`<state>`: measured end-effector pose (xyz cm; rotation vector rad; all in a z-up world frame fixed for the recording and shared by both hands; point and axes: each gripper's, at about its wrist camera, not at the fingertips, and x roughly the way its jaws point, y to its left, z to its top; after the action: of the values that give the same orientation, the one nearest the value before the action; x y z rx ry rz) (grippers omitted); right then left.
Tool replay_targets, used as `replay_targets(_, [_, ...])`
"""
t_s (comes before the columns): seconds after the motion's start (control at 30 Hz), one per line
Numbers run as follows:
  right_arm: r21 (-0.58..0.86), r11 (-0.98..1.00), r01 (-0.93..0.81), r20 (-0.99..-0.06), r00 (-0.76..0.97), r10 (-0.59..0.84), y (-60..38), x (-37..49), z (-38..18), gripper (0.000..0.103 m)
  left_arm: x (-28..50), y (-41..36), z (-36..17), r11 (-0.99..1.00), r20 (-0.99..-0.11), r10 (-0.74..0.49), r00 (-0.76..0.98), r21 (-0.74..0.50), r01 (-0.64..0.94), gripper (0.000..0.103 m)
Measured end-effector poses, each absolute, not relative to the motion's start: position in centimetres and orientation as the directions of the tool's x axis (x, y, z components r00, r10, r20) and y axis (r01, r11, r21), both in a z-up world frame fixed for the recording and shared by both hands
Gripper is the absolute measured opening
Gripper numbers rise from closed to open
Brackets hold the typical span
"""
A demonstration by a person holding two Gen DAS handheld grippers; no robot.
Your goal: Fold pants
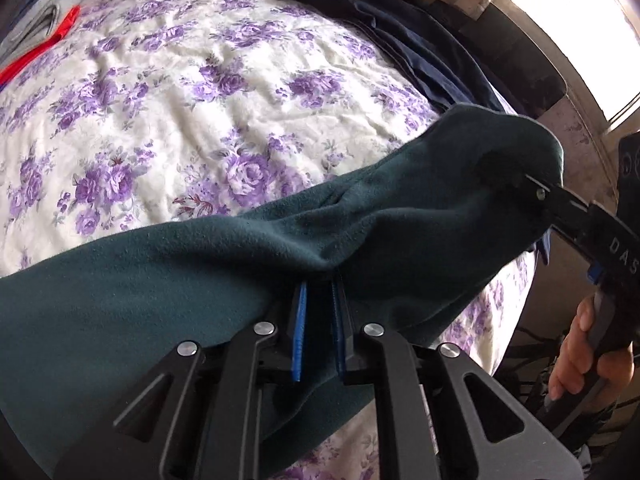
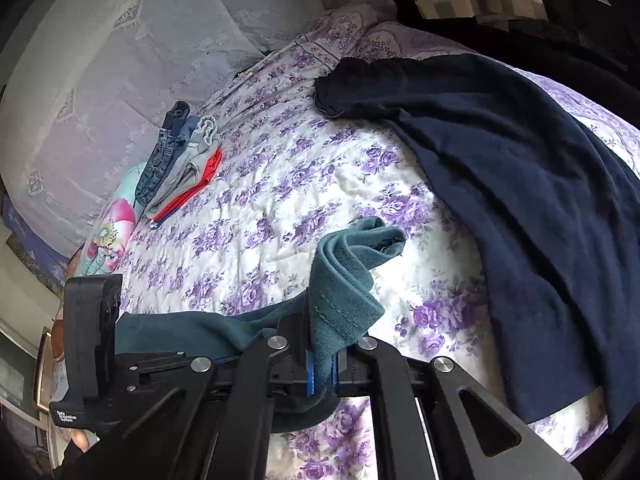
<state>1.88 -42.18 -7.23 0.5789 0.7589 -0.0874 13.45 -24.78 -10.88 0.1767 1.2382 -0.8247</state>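
Dark teal fleece pants (image 1: 248, 248) hang stretched between my two grippers above a floral bedspread (image 1: 168, 92). My left gripper (image 1: 320, 280) is shut on the pants' edge, cloth pinched between its blue pads (image 1: 299, 332). My right gripper (image 1: 536, 194) shows at the right of the left wrist view, shut on the other end of the cloth. In the right wrist view the right gripper (image 2: 322, 360) clamps the teal waistband (image 2: 344, 292), which stands up and flops forward. The left gripper's body (image 2: 92, 344) shows at the lower left.
A navy garment (image 2: 520, 184) lies spread over the right side of the bed. A stack of folded clothes (image 2: 180, 164) lies at the far left by a grey padded headboard (image 2: 120, 60). A colourful pillow (image 2: 112, 236) is beside it. A bright window (image 1: 568, 32) is at the right.
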Motion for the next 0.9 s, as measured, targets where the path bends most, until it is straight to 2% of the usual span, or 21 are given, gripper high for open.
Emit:
replay_targets(0.13, [0.456,0.843,0.286,-0.678,0.725,0.121,-42.0,2.3,-7.0,0.006,13.8,-24.4,-11.1,0.703,-0.875,-0.479,0.063,-0.340,0.624,0.010])
replay_targets(0.37, [0.417,0.862,0.290,-0.696,0.712,0.097,-41.0,2.8,-5.7,0.006,13.5,-20.3,-9.9,0.631,-0.818,-0.571,-0.065,-0.488,0.604,0.010])
replay_targets(0.43, [0.402,0.872,0.279,-0.696,0.713,0.093,-40.3,2.9,-5.1,0.006,14.0,-16.7,-8.5,0.652,-0.802,-0.597,-0.014,-0.495,0.575,0.010])
replay_targets(0.5, [0.392,0.882,0.263,-0.695,0.713,0.096,-39.5,3.3,-4.4,0.006,15.0,-11.8,-6.7,0.721,-0.812,-0.573,0.111,-0.434,0.540,0.012])
replay_targets(0.53, [0.384,0.889,0.249,-0.693,0.714,0.099,-38.8,3.7,-4.0,0.006,15.4,-9.3,-6.0,0.764,-0.824,-0.540,0.173,-0.394,0.511,0.016])
replay_targets(0.57, [0.378,0.895,0.237,-0.691,0.716,0.102,-38.1,4.0,-3.5,0.006,15.9,-7.0,-5.6,0.803,-0.835,-0.502,0.223,-0.355,0.478,0.031])
replay_targets(0.63, [0.361,0.912,0.196,-0.685,0.719,0.117,-36.2,5.1,-2.5,0.006,16.6,-2.3,-5.0,0.867,-0.841,-0.437,0.320,-0.299,0.397,0.054])
replay_targets(0.73, [0.330,0.936,0.125,-0.688,0.710,0.148,-32.6,6.9,-1.7,0.006,17.2,4.8,-5.2,0.914,-0.832,-0.389,0.396,-0.294,0.280,0.055])
replay_targets(0.9, [0.251,0.967,-0.031,-0.734,0.646,0.212,-24.1,10.4,-2.2,0.006,17.7,12.1,-7.8,0.929,-0.838,-0.369,0.402,-0.339,0.146,0.055])
